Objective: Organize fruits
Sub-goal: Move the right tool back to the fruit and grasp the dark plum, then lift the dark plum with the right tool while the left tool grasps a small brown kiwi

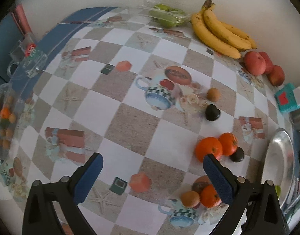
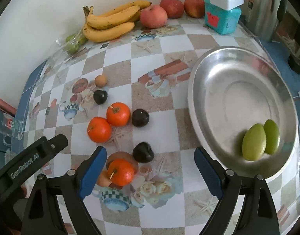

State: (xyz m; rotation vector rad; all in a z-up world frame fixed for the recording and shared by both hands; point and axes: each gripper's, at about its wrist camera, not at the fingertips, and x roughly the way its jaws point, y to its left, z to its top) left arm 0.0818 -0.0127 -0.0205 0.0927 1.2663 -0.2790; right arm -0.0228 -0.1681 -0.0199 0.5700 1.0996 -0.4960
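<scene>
Both grippers hang above a table covered with a checkered printed oilcloth [image 2: 150, 62]. The left gripper [image 1: 153, 173] has its blue-padded fingers spread wide and holds nothing. The right gripper [image 2: 150, 168] is also spread wide and empty.

On the right side of the table stands a round shiny metal plate [image 2: 208, 78]. Two green oval fruits [image 2: 259, 142] lie in it near its front rim and touch each other.

Between the fingers of the right gripper, on the cloth, lie a small orange tangerine [image 2: 121, 172] and a dark, almost black plum [image 2: 143, 152], near each other. A small tan-brown fruit [image 2: 103, 179] lies against the tangerine, partly behind the left finger. A little farther, two more orange tangerines [image 2: 108, 122] touch each other, with a second dark plum [image 2: 140, 117] just beside them. Farther still lie a third dark plum [image 2: 100, 96] and a small brown round fruit [image 2: 100, 80].

At the wall lie a bunch of yellow bananas [image 2: 110, 22], three red apples [image 2: 169, 9] in a row, and green fruits in a clear plastic wrap [image 2: 73, 43]. A teal box with a white top [image 2: 222, 13] stands beside the apples.

In the left wrist view a clear glass mug [image 1: 28, 58] stands at the far left edge of the table.
</scene>
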